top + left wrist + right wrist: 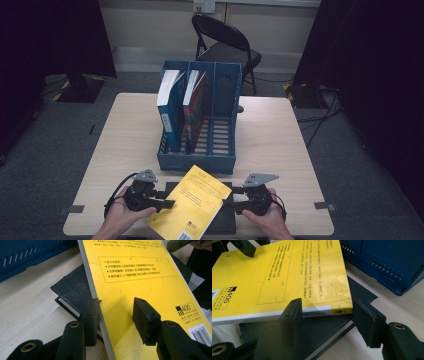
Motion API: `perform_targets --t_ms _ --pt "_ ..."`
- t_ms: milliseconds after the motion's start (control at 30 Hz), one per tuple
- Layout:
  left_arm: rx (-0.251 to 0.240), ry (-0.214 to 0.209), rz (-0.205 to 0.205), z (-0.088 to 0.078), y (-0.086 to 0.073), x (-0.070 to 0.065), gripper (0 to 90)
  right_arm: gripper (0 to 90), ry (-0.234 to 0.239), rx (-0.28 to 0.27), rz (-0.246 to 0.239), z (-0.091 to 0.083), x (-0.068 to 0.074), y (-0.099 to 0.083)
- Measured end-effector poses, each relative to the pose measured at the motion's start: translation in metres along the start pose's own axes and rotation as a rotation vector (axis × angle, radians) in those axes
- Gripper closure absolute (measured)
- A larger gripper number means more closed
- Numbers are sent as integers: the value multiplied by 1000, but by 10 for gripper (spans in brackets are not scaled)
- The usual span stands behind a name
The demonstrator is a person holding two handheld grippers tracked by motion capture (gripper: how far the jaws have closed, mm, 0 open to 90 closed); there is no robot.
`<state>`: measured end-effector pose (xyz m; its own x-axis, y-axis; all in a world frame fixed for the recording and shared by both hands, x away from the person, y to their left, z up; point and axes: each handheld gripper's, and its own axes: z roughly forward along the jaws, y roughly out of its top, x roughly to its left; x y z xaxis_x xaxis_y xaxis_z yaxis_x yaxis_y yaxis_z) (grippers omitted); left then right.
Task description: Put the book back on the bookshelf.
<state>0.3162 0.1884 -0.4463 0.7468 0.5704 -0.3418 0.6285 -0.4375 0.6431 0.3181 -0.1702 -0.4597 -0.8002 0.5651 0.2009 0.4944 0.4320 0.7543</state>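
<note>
1. Overhead, in the high view: yellow book [194,205] lying askew on a black book [220,220] at the table's [280,150] near edge, its lower corner cut off by the frame. Left gripper [169,203] at its left edge, right gripper [227,199] at its right edge; jaw gaps too small to judge here. Behind, a blue rack [200,159] with two books upright in its left slots; a chair [225,45] beyond.
2. Closer, in the left gripper view: left gripper [117,315] with jaws apart, straddling the yellow book's [135,275] page edge, one pad under or beside that edge, the other above the cover, not pressing. Black book [72,287] mostly hidden beneath. Small print hard to read.
3. Lastly, in the right gripper view: right gripper [329,320] with jaws apart, left jaw in front of the yellow book's [287,272] spine, contact unclear; right jaw clear of it. Black book [324,330] partly covered. Rack [387,262] cut off at top right.
</note>
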Motion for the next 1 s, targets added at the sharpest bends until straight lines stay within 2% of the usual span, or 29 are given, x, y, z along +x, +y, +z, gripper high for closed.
perform_targets --t_ms 67,167,267,367,400,467,500,567,600,700,767,867,1000 --pt "-7 8 -11 4 4 0 543 418 -5 1 3 0 0 0" --pt "-19 47 5 12 13 -3 511 423 -7 4 12 -1 1 0" --pt "-34 38 -16 18 19 2 511 442 -9 -8 22 -4 2 0" --pt "-43 52 6 21 22 2 519 567 -9 -22 31 -12 2 -3" --pt "-44 52 -2 21 22 2 519 589 -2 -20 34 -13 2 -4" --pt "-45 47 -10 21 20 2 523 654 11 0 24 -13 5 -7" --pt "-43 43 -21 20 19 2 525 663 12 9 19 -12 6 -7" --pt "-34 38 -20 18 17 0 523 677 10 16 16 -7 8 -6" --pt "-30 34 -14 16 15 -1 520 680 -4 21 8 -6 9 -4" --pt "-25 -13 -33 12 4 -3 516 707 -15 18 14 -3 7 -1" --pt "-35 -12 -43 9 -1 -6 518 707 -7 18 20 -1 4 0" --pt "-19 8 -34 4 -7 -12 512 707 -13 17 18 4 2 5" --pt "-15 -9 -46 0 -12 -13 520 707 -20 16 19 11 -1 12"
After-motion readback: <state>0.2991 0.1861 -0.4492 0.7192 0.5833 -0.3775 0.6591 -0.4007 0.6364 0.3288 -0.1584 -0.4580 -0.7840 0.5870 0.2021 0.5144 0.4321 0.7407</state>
